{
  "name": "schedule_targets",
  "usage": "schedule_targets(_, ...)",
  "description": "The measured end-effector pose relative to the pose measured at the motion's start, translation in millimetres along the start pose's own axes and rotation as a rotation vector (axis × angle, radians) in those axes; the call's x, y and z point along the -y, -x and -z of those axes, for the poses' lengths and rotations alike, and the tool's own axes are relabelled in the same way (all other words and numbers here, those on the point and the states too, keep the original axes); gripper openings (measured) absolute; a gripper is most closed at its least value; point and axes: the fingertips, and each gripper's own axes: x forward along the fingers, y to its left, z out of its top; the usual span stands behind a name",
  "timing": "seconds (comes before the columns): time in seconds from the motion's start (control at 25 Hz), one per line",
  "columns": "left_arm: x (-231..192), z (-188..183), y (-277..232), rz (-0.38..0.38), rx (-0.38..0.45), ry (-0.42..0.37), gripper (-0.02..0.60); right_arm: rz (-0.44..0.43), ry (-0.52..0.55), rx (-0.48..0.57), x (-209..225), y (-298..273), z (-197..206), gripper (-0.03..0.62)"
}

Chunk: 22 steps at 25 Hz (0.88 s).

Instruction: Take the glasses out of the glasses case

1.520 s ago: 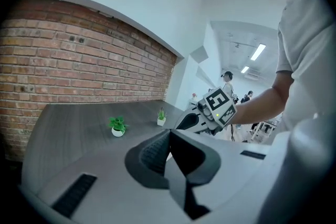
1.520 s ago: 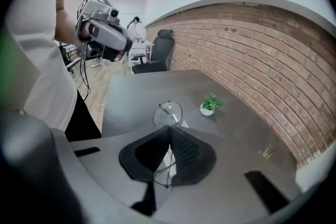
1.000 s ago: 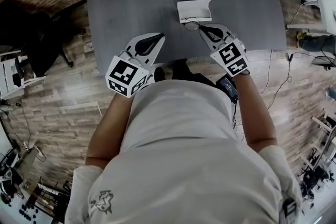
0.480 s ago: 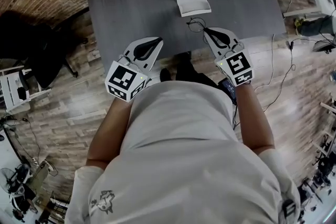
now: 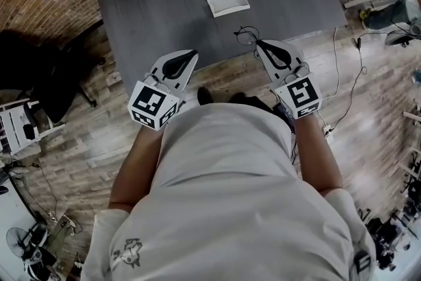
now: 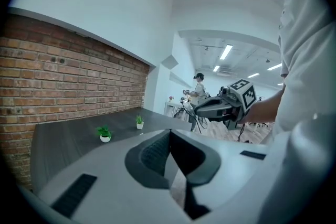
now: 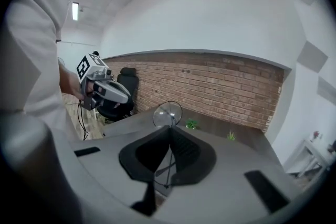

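Where its jaws meet, the right tool clamps the glasses.

**Right gripper view.** Only one lens of the glasses rises clear at 12 o'clock. The other lens and most of the frame are hidden behind your right gripper.

**Head view.** The glasses case is too small to show its inside. Your torso is cut off at 6 o'clock.

**Left gripper view.** The distant person at 1 o'clock is too small for detail.
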Motion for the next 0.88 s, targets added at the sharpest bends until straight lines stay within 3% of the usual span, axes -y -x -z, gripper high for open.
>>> schedule_targets(0.32,41.3,-5.8,-14.6,-0.015,0.008,-0.012,0.012,-0.011,0.009,0.03,5.1,48.6,6.0,0.012)
schedule_targets(0.88,163.5,8.7,-45.8,-0.025,0.006,-0.041,0.011,-0.008,-0.016,0.095,22.5,164.9,45.1,0.012)
